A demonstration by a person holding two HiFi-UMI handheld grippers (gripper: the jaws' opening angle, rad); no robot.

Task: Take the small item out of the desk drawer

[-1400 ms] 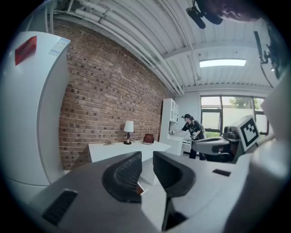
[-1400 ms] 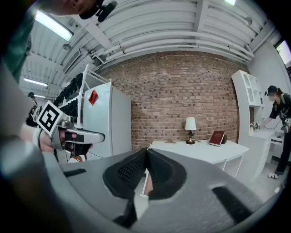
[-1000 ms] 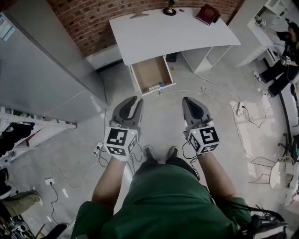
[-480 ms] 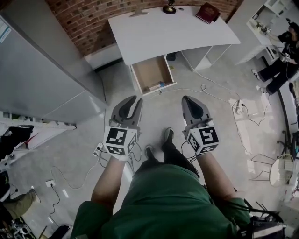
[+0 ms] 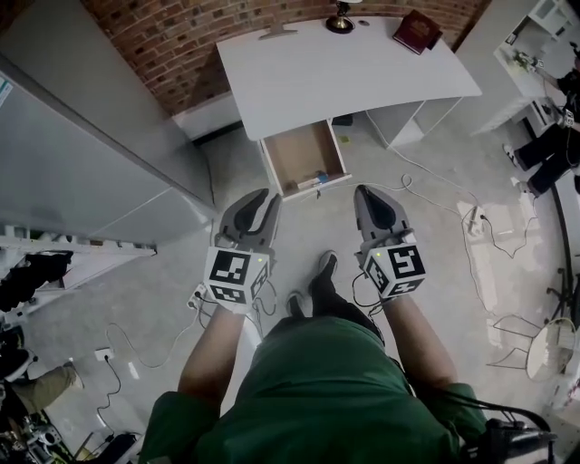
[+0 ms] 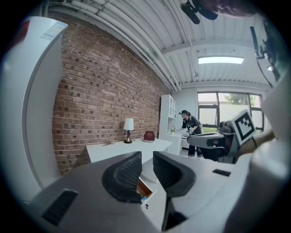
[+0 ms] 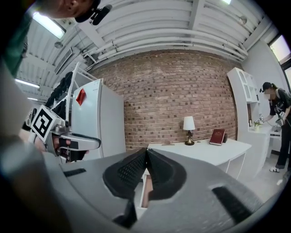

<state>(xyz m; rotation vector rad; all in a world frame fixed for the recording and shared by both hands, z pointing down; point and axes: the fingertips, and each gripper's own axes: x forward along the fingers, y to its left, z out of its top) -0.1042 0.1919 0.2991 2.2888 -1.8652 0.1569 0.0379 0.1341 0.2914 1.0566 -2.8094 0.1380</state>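
Observation:
The white desk (image 5: 344, 68) stands ahead against the brick wall, its wooden drawer (image 5: 305, 156) pulled open. A small blue and white item (image 5: 313, 180) lies at the drawer's front edge. My left gripper (image 5: 261, 201) hovers short of the drawer, a little to its left, open with nothing between its fingers. My right gripper (image 5: 366, 198) hangs level with it on the right, shut and empty. In the left gripper view the gripper (image 6: 147, 164) frames the drawer (image 6: 142, 188) and the item (image 6: 143, 199). Past the right gripper (image 7: 146, 157) in its own view, the drawer (image 7: 147, 193) shows below the tips.
A lamp (image 5: 341, 18) and a red book (image 5: 417, 31) sit at the desk's back edge. A tall white cabinet (image 5: 82, 136) stands at the left. Cables (image 5: 444, 204) and a power strip trail over the floor. A person (image 5: 553, 127) works at a white shelf far right.
Both grippers have come forward toward the desk, and the open drawer now lies closer to their tips. One foot has stepped ahead. Neither gripper's jaws have changed.

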